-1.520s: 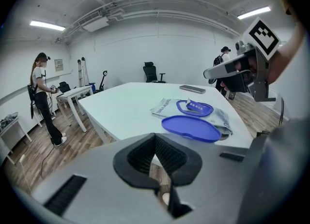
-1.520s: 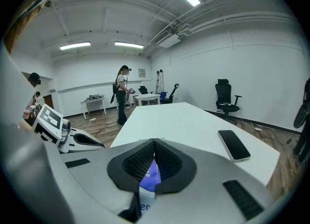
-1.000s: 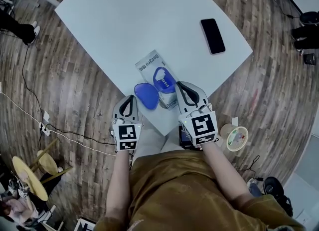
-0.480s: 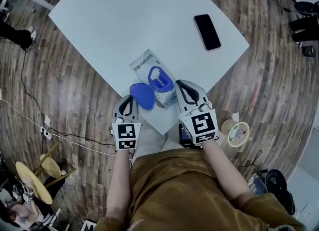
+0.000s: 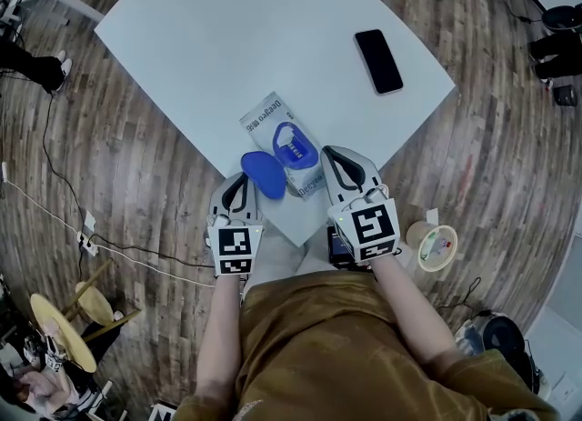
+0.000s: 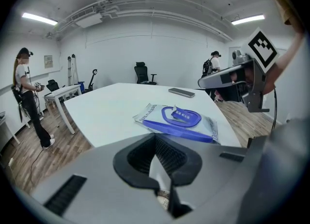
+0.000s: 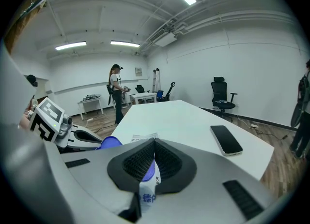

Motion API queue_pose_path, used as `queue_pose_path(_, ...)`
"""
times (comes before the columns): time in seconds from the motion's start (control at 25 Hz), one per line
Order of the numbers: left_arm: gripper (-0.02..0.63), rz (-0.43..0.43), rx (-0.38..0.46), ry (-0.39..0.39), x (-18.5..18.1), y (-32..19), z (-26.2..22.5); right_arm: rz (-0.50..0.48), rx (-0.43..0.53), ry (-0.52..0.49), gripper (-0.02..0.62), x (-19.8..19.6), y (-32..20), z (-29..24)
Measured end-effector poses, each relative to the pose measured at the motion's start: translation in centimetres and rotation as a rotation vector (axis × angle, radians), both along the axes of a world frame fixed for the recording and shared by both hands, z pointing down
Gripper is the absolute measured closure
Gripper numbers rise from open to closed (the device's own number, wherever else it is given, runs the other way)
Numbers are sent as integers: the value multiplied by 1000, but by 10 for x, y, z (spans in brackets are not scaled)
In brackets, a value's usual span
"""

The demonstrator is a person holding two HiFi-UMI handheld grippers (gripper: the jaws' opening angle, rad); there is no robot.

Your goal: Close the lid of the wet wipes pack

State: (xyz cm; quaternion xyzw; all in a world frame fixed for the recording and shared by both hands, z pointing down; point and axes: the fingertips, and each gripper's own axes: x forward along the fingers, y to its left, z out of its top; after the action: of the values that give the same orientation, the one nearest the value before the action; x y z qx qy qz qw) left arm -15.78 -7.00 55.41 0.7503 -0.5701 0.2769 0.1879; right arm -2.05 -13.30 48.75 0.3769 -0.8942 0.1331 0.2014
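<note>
The wet wipes pack [image 5: 284, 145] is laid flat near the near edge of the white desk [image 5: 236, 37], its long axis running from far left to near right. Its blue lid [image 5: 264, 175] is seen swung open and laid out to the near left of the pack's blue oval rim [image 5: 295, 144], in which a white tab is stood up. The left gripper [image 5: 240, 177] is held at the desk's near edge, pointed towards the far right, with its tip just beside the open lid; whether the two touch cannot be told. Its jaws are drawn together to a thin slit, with nothing caught between them and only desk seen through the slit. The right gripper [image 5: 328, 151] is held along the pack's near right end, pointed away from the person. Its jaws are likewise pressed together, and printed film and some blue are seen through the slit; whether the film is pinched cannot be told. A dark phone [image 5: 378, 61] is laid well apart from the pack, towards the desk's far right. The desk is set on a wood-plank floor [image 5: 118, 165] in a white-walled room lit by ceiling strips, where an office chair [image 6: 141, 72] and a standing person [image 6: 25, 92] are seen beyond it.
</note>
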Motion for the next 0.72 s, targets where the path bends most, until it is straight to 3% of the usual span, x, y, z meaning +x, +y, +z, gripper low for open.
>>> queue_pose_path(0.72,600,42,66,30,15,-26,-27,54,22,-12,586,13,-5,-10)
